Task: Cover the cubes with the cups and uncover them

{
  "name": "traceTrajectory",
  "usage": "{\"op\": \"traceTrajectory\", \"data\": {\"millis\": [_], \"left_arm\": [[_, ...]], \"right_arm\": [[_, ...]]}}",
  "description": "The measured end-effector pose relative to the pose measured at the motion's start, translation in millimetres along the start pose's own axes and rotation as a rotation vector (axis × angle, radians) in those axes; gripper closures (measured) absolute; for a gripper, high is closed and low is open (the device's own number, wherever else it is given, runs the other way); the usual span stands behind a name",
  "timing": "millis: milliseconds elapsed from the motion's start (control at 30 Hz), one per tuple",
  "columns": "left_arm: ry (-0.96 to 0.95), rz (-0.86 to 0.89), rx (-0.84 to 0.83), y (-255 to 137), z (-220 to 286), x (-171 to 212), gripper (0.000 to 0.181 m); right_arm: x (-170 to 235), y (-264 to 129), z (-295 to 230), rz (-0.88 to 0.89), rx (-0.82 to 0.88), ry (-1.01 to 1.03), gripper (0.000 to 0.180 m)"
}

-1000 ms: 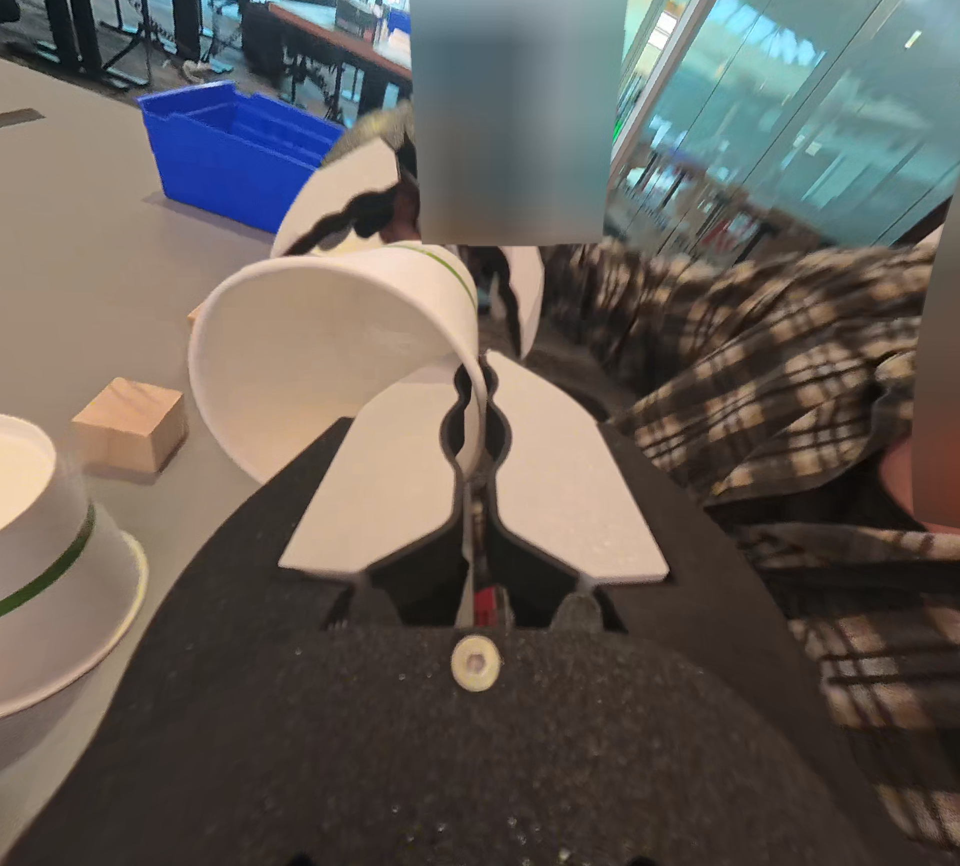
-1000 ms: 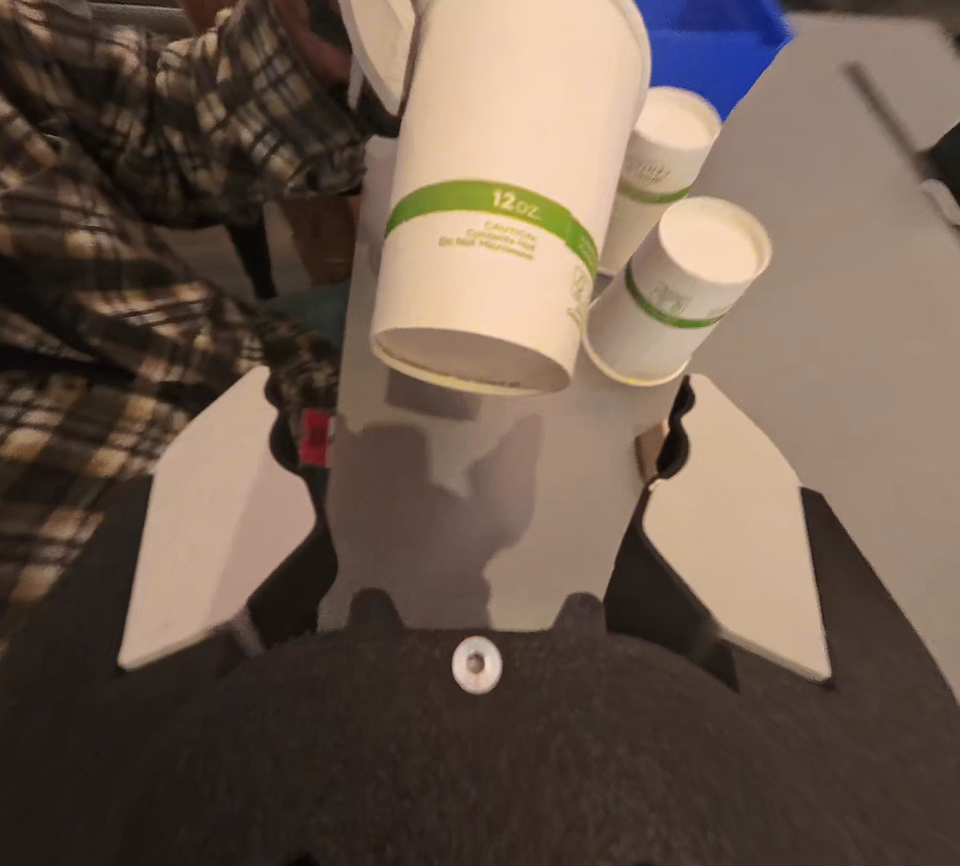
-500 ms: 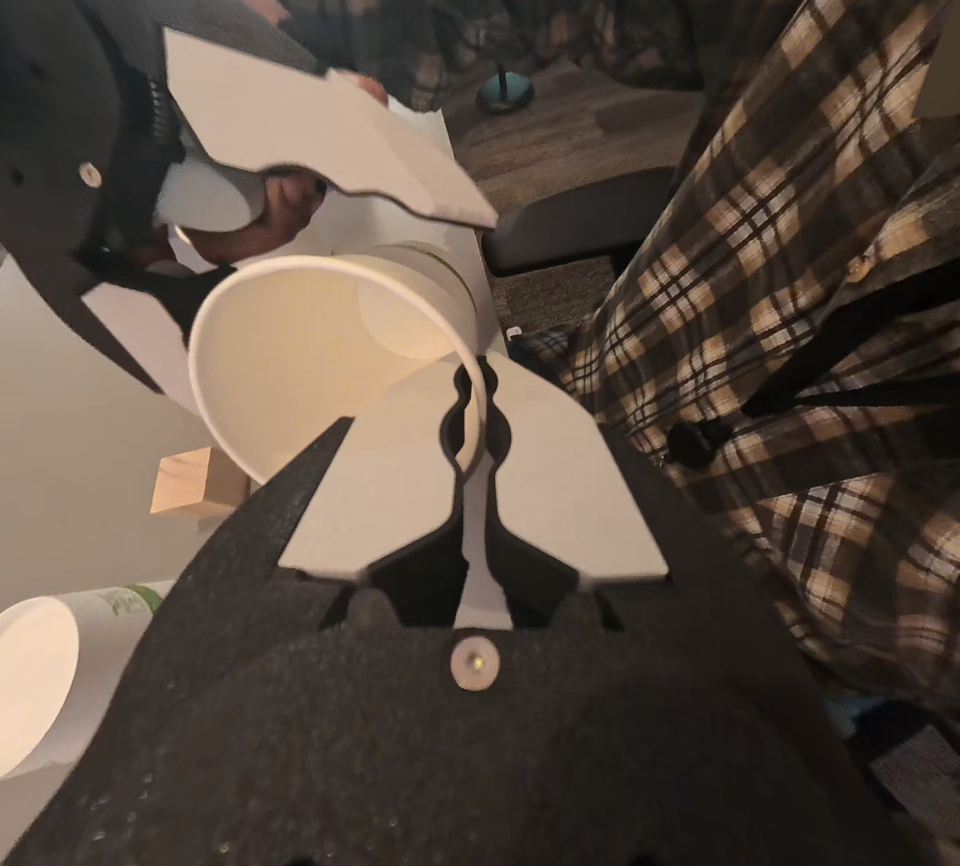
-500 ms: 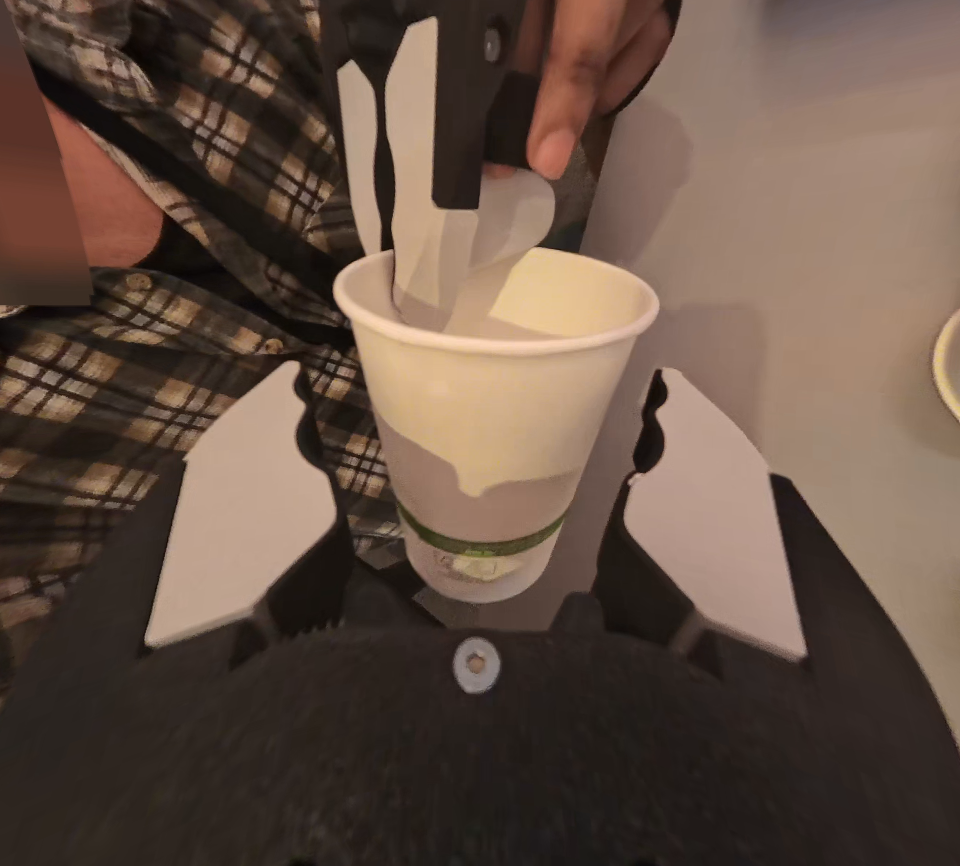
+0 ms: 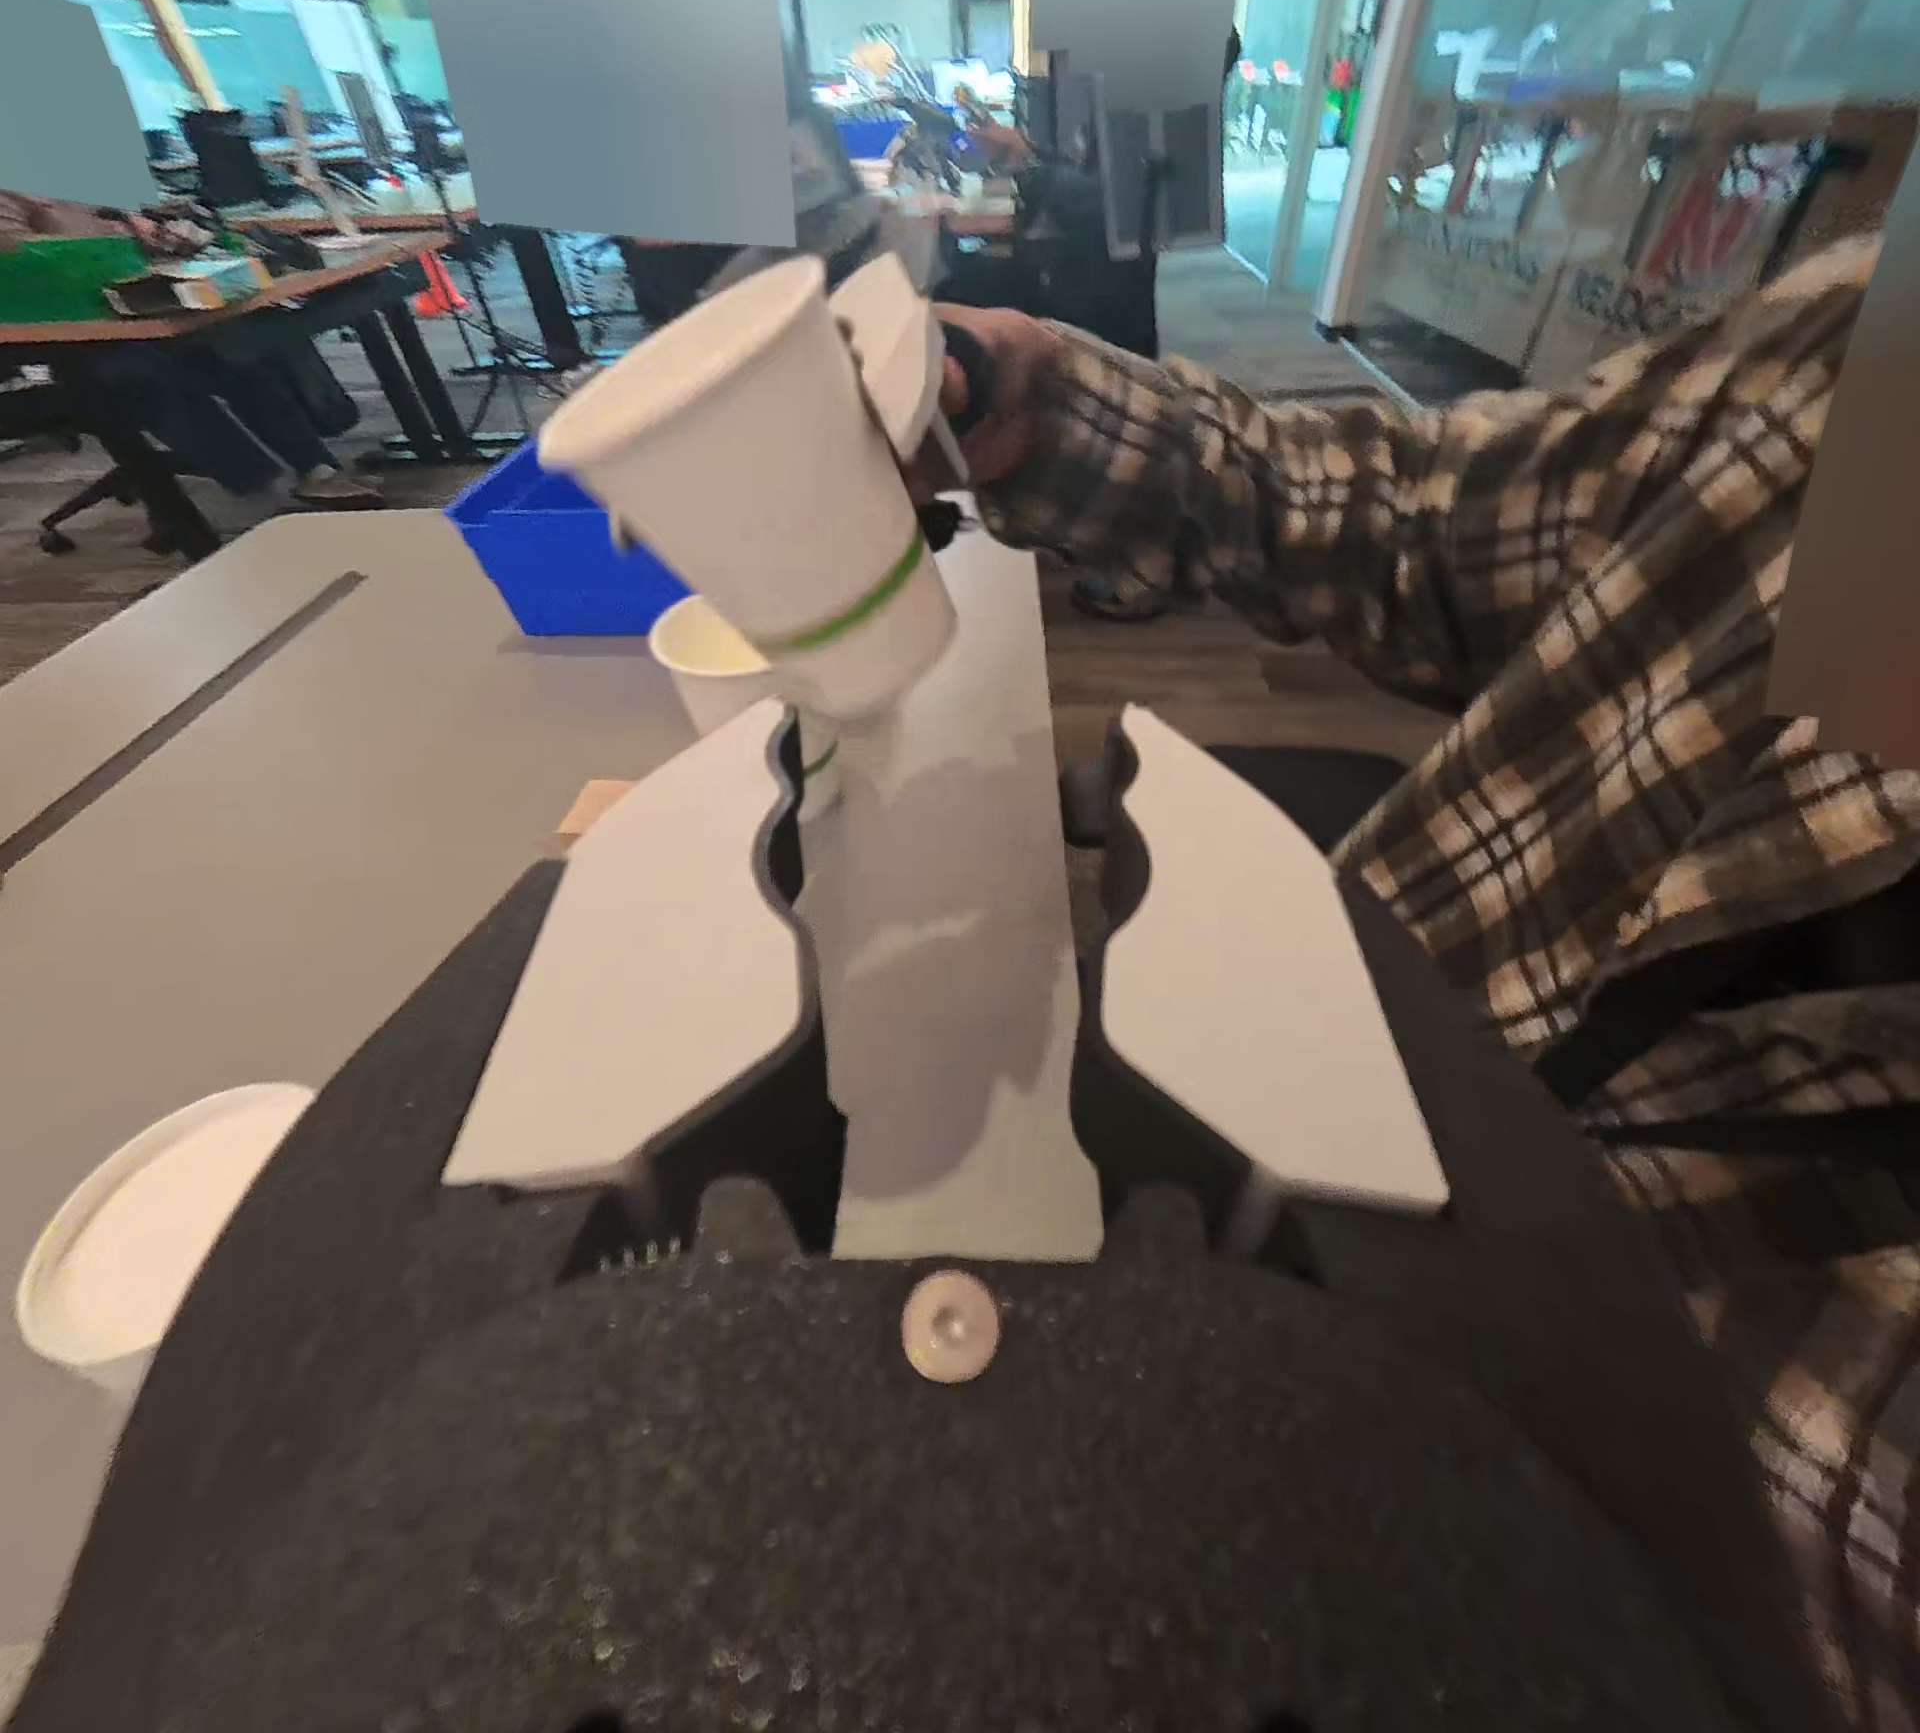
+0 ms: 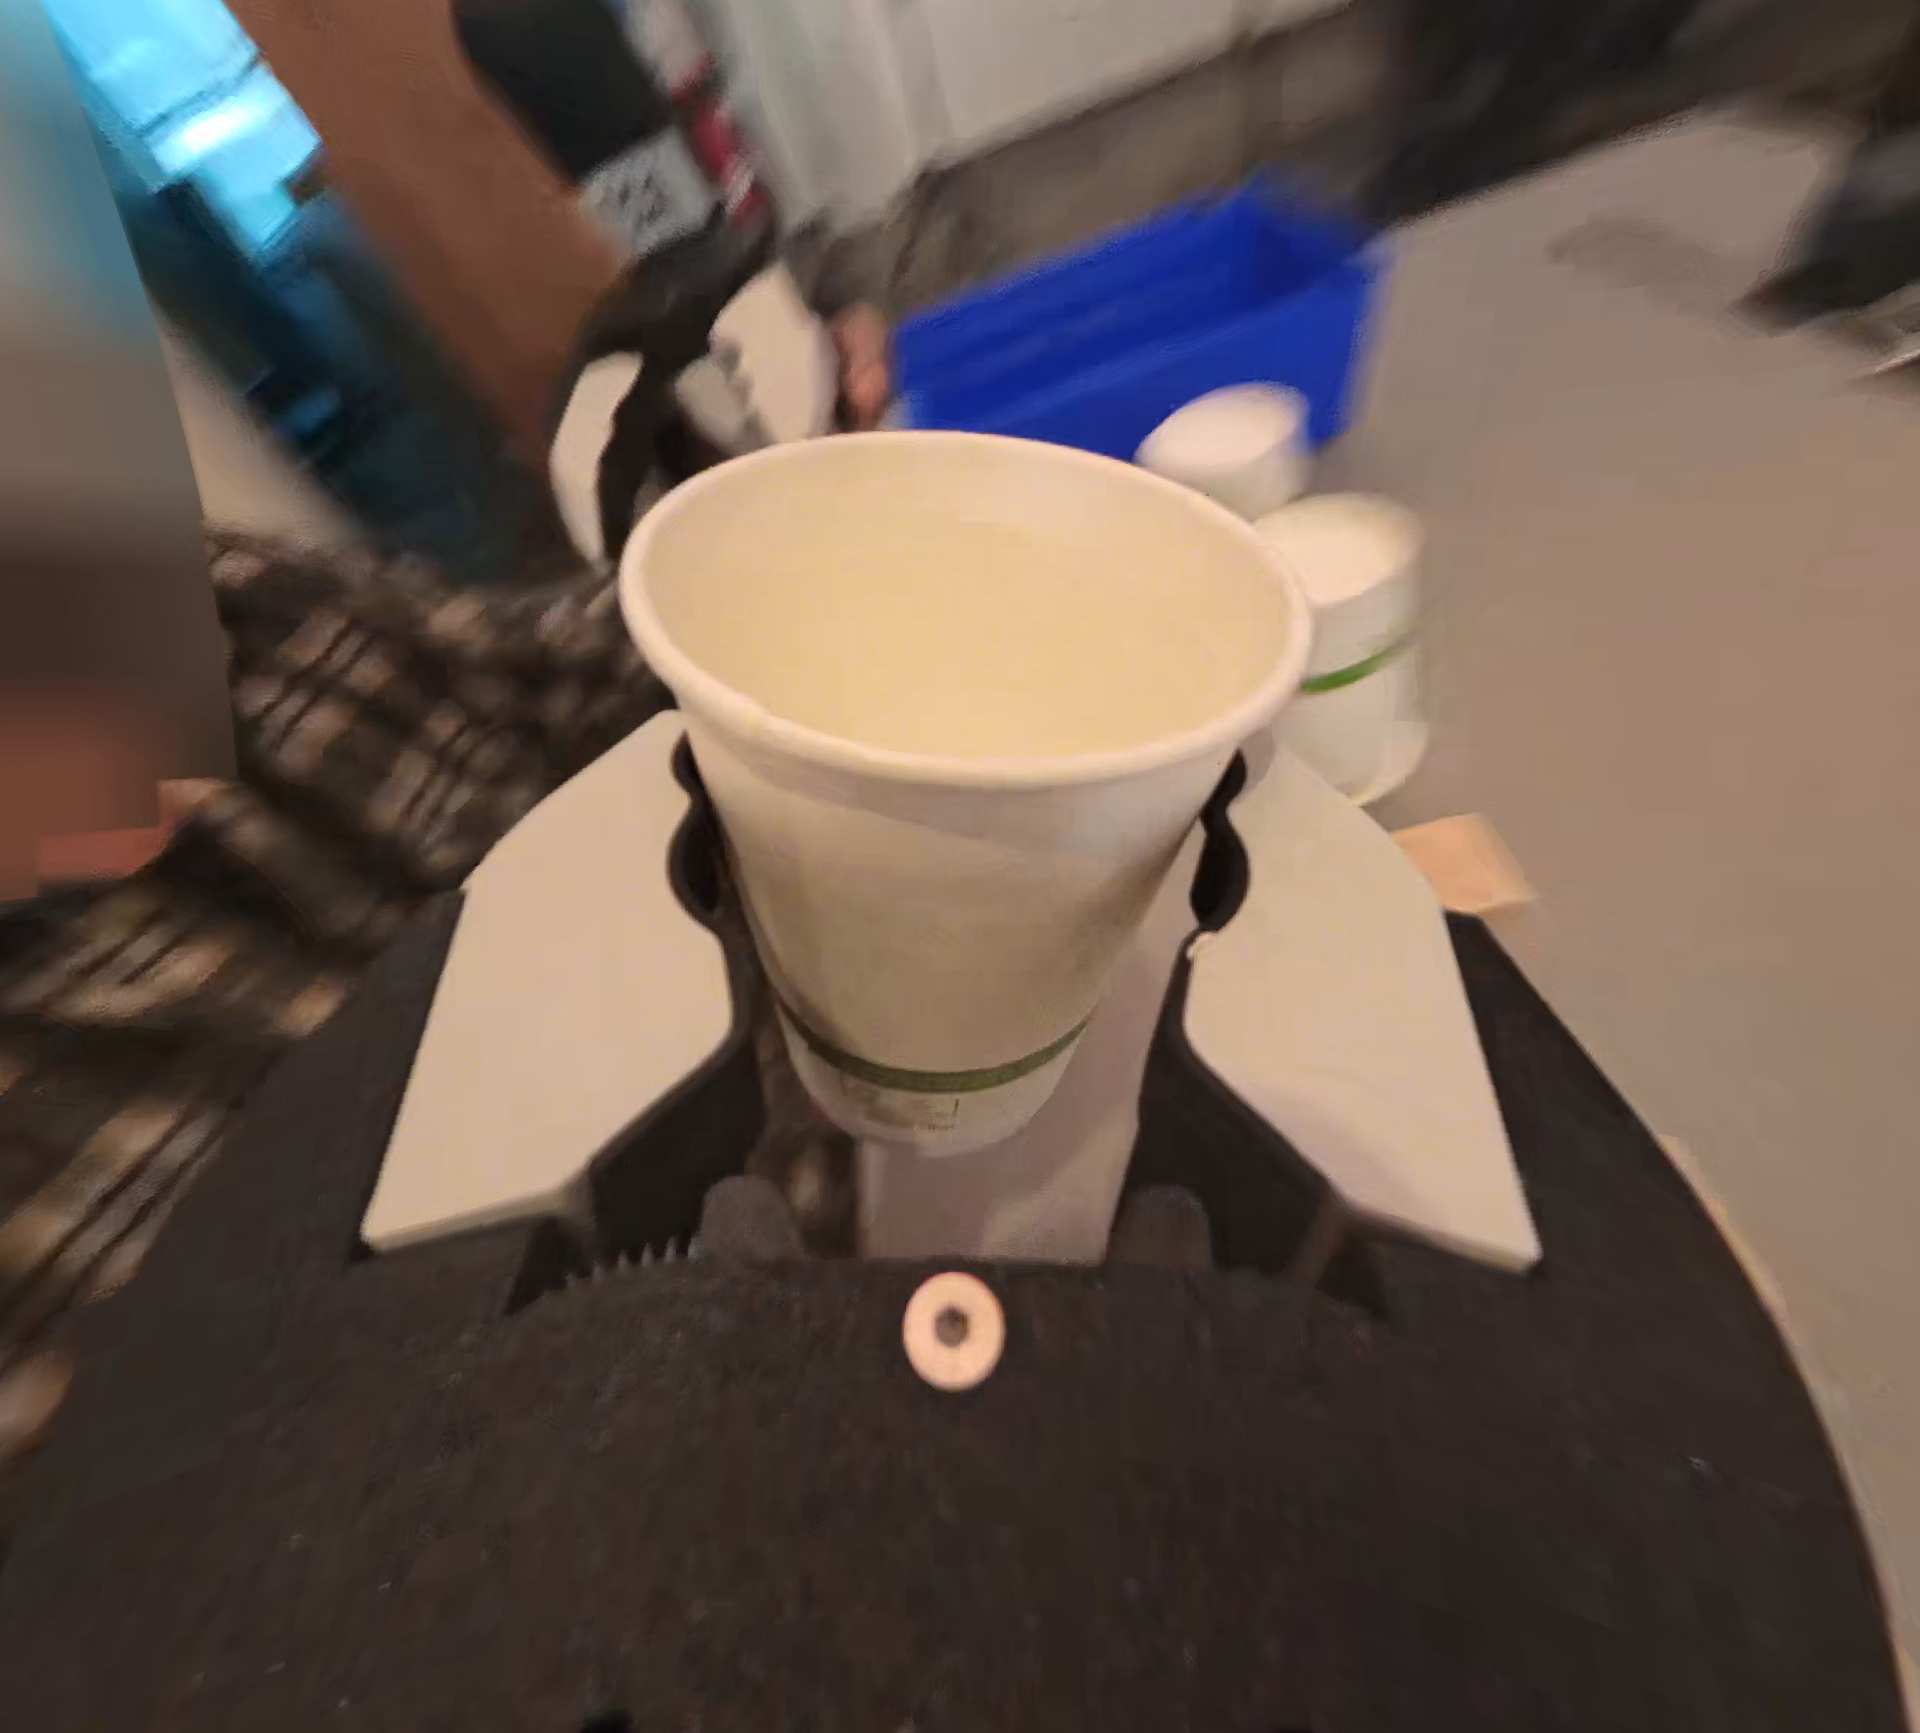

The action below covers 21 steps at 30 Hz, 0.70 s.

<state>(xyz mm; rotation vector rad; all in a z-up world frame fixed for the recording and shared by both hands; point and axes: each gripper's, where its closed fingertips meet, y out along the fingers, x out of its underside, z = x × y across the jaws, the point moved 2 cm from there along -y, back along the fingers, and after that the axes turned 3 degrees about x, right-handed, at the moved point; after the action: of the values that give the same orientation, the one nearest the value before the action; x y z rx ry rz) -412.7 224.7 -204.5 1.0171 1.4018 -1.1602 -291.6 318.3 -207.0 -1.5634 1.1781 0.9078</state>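
Grey table [image 5: 260, 748] is stretching away into a busy open office, with a blue bin [image 5: 551, 551] sitting at its far edge. The right gripper [image 6: 958, 753] is gripping a white cup [image 6: 966, 904] by its lower wall, jaws pressed in on both sides. It is carrying the cup clear of the table with the mouth up and tilted, which is probably the pose of a cup lifted off a cube and being turned upright. The left gripper [image 5: 951, 727] is hanging over the near edge with its jaws spread and nothing between them, seemingly waiting for its own turn. Two more cups [image 6: 1340, 623] are standing base-up at the far right of the right wrist view, just in front of the bin. They are likely covering cubes, though nothing under them is showing. One wooden cube [image 6: 1455, 862] is lying bare on the table just right of the right gripper's finger, partly hidden. Another cup [image 5: 135, 1236] is sitting at the near left of the left wrist view, apparently base-up. A plaid sleeve [image 5: 1403, 540] is reaching in from the right, because a person is holding each tool.
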Motion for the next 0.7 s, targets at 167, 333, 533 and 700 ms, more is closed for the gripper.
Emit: {"op": "traceTrajectory", "data": {"millis": [167, 333, 533, 700], "left_arm": [[-0.102, 0.021, -0.03, -1.4, -13.7, 4.5, 0.131], [-0.101, -0.009, -0.044, 2.1, -15.3, 10.0, 0.134], [-0.096, -0.028, -0.044, 2.9, -16.8, 14.4, 0.137], [-0.099, -0.029, -0.073, -1.3, -22.2, 15.3, 0.136]], "right_arm": [[-21.2, -89.5, 47.5, 0.436, 0.519, -0.094, 0.089], [10.1, -97.3, 66.9, 0.456, 0.638, -0.068, 0.089], [38.3, -86.8, 81.5, 0.382, 0.699, -0.066, 0.089], [58.5, -80.3, 85.2, 0.279, 0.71, -0.084, 0.062]]}}
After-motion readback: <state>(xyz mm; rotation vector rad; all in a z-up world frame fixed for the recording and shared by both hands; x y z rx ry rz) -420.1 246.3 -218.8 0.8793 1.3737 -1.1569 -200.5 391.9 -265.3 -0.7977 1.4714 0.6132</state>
